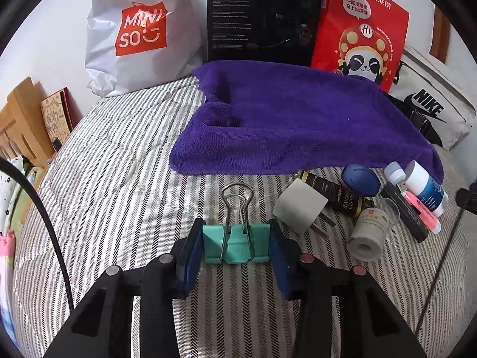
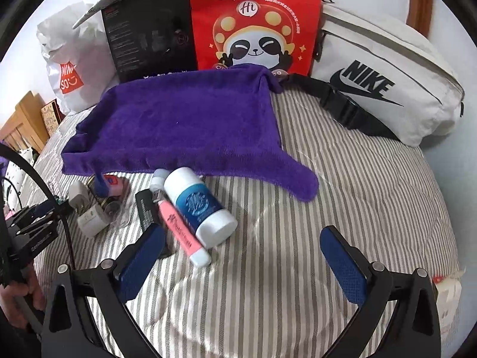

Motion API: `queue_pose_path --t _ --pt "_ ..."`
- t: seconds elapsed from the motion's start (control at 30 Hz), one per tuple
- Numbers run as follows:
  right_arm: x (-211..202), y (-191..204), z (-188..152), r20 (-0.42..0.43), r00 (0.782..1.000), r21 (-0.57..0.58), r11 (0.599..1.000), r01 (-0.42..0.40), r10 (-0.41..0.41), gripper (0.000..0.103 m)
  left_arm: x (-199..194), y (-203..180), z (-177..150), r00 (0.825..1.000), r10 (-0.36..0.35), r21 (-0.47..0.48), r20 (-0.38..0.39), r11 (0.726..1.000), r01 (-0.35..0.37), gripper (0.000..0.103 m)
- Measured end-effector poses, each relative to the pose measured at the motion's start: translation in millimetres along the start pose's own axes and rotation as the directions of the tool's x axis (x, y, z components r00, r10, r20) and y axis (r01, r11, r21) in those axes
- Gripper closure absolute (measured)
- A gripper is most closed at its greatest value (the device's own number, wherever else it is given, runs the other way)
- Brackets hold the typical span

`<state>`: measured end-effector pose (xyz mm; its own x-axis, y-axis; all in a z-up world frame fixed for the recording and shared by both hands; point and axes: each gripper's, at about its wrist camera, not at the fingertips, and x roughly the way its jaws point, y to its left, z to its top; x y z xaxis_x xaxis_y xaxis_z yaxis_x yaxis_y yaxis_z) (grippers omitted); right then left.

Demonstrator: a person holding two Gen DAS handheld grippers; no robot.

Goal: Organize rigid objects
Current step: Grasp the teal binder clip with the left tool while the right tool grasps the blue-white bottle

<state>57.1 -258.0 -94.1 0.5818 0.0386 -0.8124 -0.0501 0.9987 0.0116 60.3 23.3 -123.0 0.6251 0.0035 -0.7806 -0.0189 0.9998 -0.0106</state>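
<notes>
A fluffy purple towel (image 1: 298, 119) lies rumpled on the striped quilted bed (image 1: 119, 179). The left gripper (image 1: 235, 244) has its blue padded jaws closed narrow on the sides of a teal metal binder clip (image 1: 235, 243), whose 2 wire loops stand up ahead, just above the bed. The right gripper (image 2: 241, 256) holds nothing, its jaws spread wide over bare bedding. Just ahead of it lie a smooth white cylindrical bottle with a blue label (image 2: 199, 205) and a pink tube (image 2: 182, 235), touching side by side. Farther left a white plug adapter (image 2: 79, 197) and other small items crowd together, partly hidden under the towel edge.
</notes>
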Motion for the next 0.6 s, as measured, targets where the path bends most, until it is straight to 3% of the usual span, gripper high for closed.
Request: queue_pose_path --t 0.1,0.23,0.5,0.6 --pt "11.3 -2.1 5.8 0.0 0.999 -0.007 0.999 -0.035 0.035 0.005 0.0 -1.5 0.8 1.0 0.007 0.006 -0.001 1.0 -0.007 0.063" --pt "31.7 4.7 10.6 -0.042 0.996 -0.075 0.994 -0.079 0.076 0.026 0.0 -1.0 0.5 1.0 0.005 0.004 -0.001 1.0 -0.005 0.063" --pt "51.4 20.6 16.8 -0.074 0.987 -0.173 0.973 -0.153 0.142 0.032 0.2 -0.7 0.6 1.0 0.006 0.005 -0.001 1.0 -0.006 0.063" --pt "58.2 24.7 15.6 -0.092 0.982 -0.176 0.968 -0.18 0.166 0.043 0.1 -0.5 0.6 1.0 0.006 0.005 -0.001 1.0 -0.006 0.063"
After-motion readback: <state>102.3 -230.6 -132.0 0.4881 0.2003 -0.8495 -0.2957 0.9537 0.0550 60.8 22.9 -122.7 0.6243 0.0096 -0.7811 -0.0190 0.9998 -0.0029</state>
